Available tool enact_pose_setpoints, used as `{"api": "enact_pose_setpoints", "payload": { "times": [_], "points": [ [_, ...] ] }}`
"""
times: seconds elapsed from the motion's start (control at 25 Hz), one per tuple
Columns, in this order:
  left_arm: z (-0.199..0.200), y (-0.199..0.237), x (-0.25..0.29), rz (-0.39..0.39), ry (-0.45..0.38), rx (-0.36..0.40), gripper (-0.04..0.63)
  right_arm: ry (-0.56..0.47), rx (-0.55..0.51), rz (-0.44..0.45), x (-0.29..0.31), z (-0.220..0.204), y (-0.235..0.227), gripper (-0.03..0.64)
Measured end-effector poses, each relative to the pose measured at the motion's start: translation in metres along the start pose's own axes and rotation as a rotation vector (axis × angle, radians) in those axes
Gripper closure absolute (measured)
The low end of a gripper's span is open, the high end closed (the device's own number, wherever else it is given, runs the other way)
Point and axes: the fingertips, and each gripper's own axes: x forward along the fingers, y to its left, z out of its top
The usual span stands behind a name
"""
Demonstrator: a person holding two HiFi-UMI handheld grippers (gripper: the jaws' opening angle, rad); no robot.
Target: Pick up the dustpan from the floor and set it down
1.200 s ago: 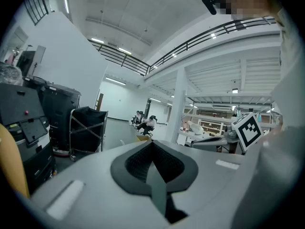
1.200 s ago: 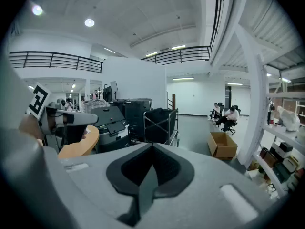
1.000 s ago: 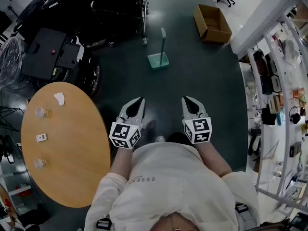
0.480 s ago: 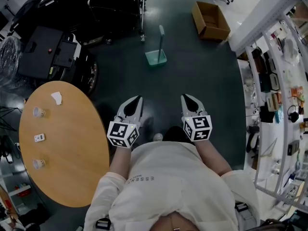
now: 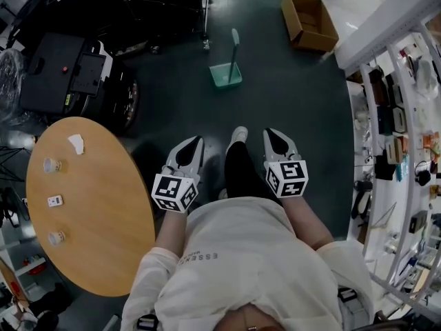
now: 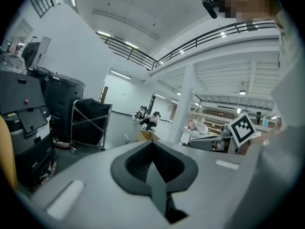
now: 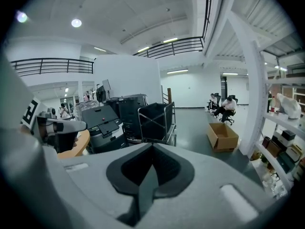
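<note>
Dark grey floor (image 5: 289,95) fills the head view, where the teal plastic dustpan with an upright handle (image 5: 227,73) stands well ahead of the left gripper (image 5: 193,143) and right gripper (image 5: 273,136). Left gripper view: jaws pressed together, nothing between them. Right gripper view: jaws likewise closed and empty.

We see the dustpan (image 5: 226,75) standing free on the dark floor (image 5: 289,109). Its pan is a squarish, teal-green scoop resting flat on the floor, and in the head view we look down into its paler inside. A long, pale handle (image 5: 234,47) rises from the pan, upright and leaning slightly to the right in that view. The dustpan sits on open floor — well apart from the cardboard box (image 5: 310,23) to its right. It is nearer the black wheeled cart (image 5: 169,9) to its left, touching neither.
</note>
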Motion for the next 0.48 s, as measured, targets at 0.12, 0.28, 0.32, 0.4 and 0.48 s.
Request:
{"api": "enact_pose_setpoints", "payload": {
  "times": [0.12,0.28,0.32,0.4,0.48],
  "points": [
    [0.007,0.024,0.031,0.031,0.006,-0.013,0.58,0.029,-0.004,0.03,0.042,0.01,-0.015,0.626],
    [0.027,0.068,0.088,0.067,0.013,-0.031,0.58,0.046,-0.022,0.055,0.107,0.032,-0.039,0.626],
    [0.034,0.08,0.105,0.073,0.014,-0.036,0.58,0.052,-0.017,0.058,0.125,0.039,-0.048,0.626],
    [0.048,0.097,0.139,0.084,0.021,-0.04,0.58,0.071,0.012,0.078,0.159,0.05,-0.065,0.626],
    [0.066,0.11,0.172,0.087,0.028,-0.025,0.58,0.083,0.033,0.101,0.19,0.065,-0.081,0.626]
  ]
}}
